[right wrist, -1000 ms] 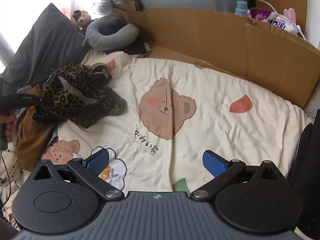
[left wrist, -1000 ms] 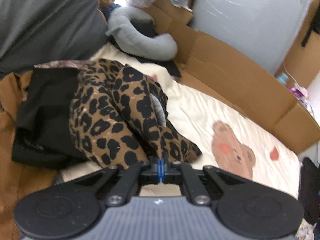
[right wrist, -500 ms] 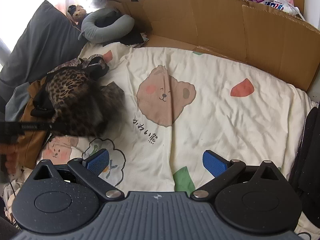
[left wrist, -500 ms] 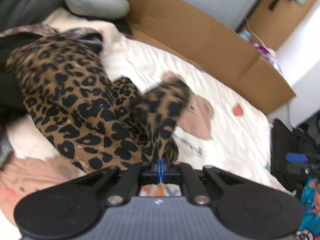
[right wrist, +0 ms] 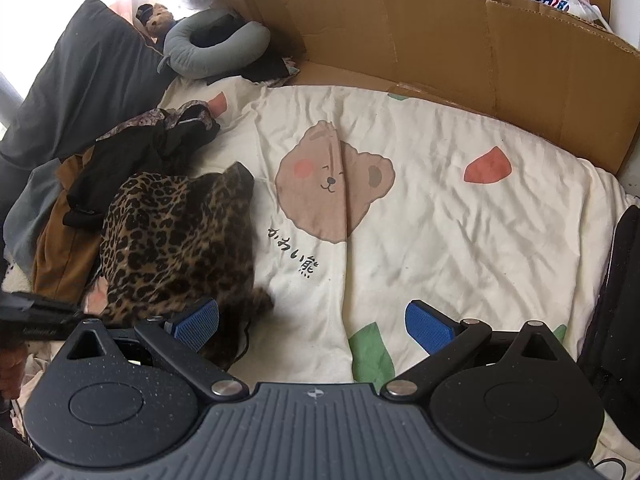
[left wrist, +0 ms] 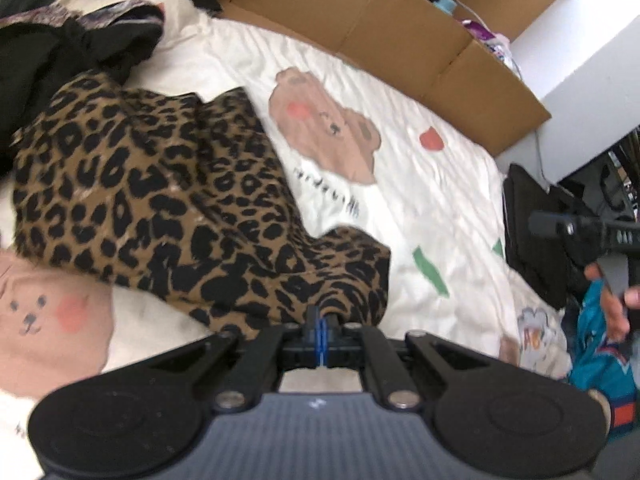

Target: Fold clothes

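Leopard-print garment (left wrist: 168, 200) lies bunched near the bed's (right wrist: 440, 208) left edge, one corner clenched in the left gripper (left wrist: 320, 330) for spreading; the right gripper (right wrist: 312, 326) waits released.

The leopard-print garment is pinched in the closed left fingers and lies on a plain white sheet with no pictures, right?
Not quite. The sheet is cream with cartoon bears printed on it, as the right wrist view shows. The rest holds: the leopard-print garment is pinched in the closed left fingers.
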Demonstrator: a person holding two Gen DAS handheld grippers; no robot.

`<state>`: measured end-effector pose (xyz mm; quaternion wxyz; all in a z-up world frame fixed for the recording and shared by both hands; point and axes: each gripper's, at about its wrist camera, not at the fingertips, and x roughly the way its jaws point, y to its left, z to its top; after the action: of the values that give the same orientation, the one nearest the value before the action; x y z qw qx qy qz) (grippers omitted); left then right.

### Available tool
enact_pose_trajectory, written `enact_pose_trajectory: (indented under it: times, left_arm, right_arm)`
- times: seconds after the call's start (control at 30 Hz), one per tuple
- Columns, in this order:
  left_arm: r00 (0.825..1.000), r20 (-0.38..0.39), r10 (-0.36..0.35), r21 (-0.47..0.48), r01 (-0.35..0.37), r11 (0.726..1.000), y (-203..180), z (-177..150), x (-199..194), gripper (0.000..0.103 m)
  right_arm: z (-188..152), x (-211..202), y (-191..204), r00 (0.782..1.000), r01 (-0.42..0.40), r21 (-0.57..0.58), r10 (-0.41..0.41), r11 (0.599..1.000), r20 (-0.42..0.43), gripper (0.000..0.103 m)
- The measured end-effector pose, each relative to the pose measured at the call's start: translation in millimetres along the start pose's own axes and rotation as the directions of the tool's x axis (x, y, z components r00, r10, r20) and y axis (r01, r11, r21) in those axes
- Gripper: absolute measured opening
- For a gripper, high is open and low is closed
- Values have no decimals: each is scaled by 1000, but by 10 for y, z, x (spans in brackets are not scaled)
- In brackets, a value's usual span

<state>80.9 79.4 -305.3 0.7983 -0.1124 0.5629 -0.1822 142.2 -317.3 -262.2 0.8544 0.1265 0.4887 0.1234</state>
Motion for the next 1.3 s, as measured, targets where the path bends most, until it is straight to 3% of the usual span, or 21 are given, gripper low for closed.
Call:
enact_pose_trajectory:
  times: [0.23, 0.3, 0.37, 0.43, 0.6, 0.8, 1.1, 1.3]
  left_arm:
    - [998, -52, -30, -31, 28, 999, 132, -183, -174, 6]
    - [999, -35, -26, -61, 24, 998, 215, -160, -218, 16]
    - [1000, -11, -1, -71, 0, 997, 280, -98, -248, 42]
    - [1000, 15, 25, -80, -24, 997, 345, -37, -274, 52]
    - [993, 72, 98, -97, -90, 991, 563, 181, -322, 65]
    - [969, 151, 196, -73, -187, 980, 750, 504, -277, 82]
    - [917, 259, 303, -100, -287, 953, 1111, 1127, -76, 85]
    - [905, 282, 317, -57, -314, 948, 1209, 1480, 212, 86]
  right_arm:
    - [-30, 52, 39, 1000, -9, -12, 9, 1000, -19, 102]
    - [-36, 62, 38, 1000, -9, -14, 9, 1000, -23, 102]
    - [-39, 71, 27, 1000, -7, -12, 6, 1000, -26, 102]
    - [-47, 81, 14, 1000, -4, -7, 4, 1000, -29, 102]
    - [-66, 134, -17, 999, 0, -6, 0, 1000, -37, 102]
    - [-107, 261, -77, 998, 5, 0, -5, 1000, -63, 102]
    - [-143, 441, -132, 996, 16, -3, -16, 1000, -93, 102]
    - [-157, 526, -151, 993, 27, -1, -27, 1000, -114, 102]
